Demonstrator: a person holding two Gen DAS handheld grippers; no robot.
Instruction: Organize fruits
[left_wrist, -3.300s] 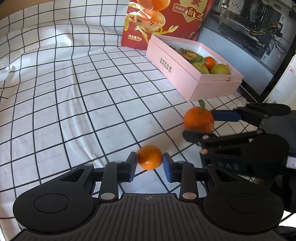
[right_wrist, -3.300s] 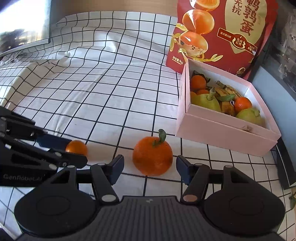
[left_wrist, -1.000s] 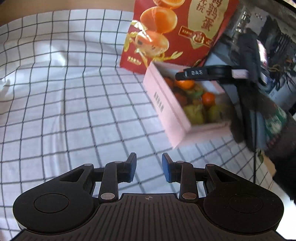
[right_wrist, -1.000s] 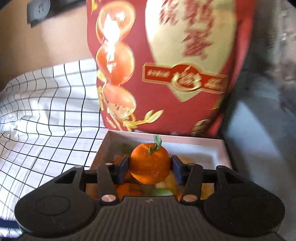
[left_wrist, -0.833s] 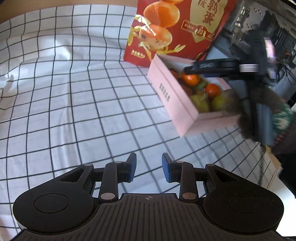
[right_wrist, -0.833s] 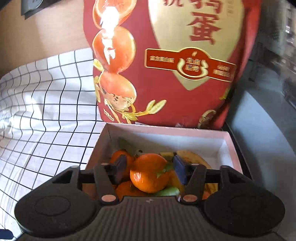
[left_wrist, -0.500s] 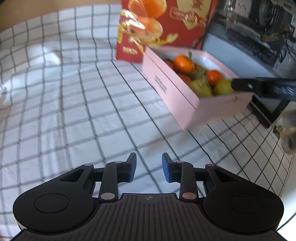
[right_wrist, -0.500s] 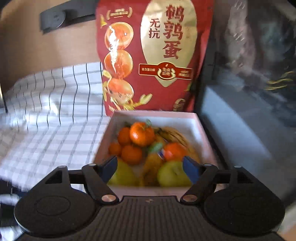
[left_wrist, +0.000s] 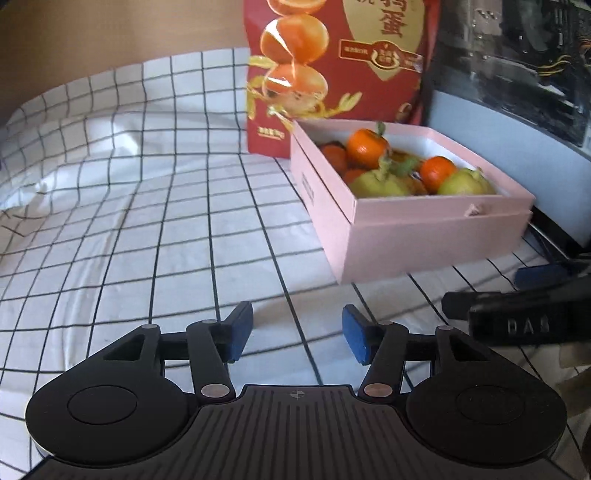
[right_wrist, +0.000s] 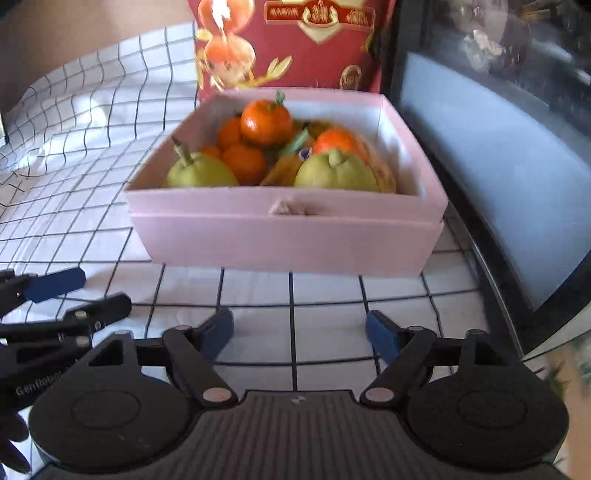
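Observation:
A pink box (left_wrist: 424, 229) (right_wrist: 284, 236) stands on the checked cloth and holds several fruits. An orange with a green stem (left_wrist: 366, 147) (right_wrist: 266, 122) lies on top, with smaller oranges and two green pears (right_wrist: 336, 171) around it. My left gripper (left_wrist: 297, 334) is open and empty, low over the cloth in front and left of the box. My right gripper (right_wrist: 299, 332) is open and empty, low in front of the box's near wall. Each gripper shows at the edge of the other's view.
A red snack bag (left_wrist: 332, 70) (right_wrist: 288, 44) stands upright behind the box. A dark monitor-like screen (right_wrist: 498, 155) (left_wrist: 517, 85) runs along the right side. The checked cloth (left_wrist: 129, 206) spreads to the left with some folds.
My right gripper let go of the stemmed orange in the box, opened and drew back low in front of it. My left gripper opened wider and dropped nearer the cloth.

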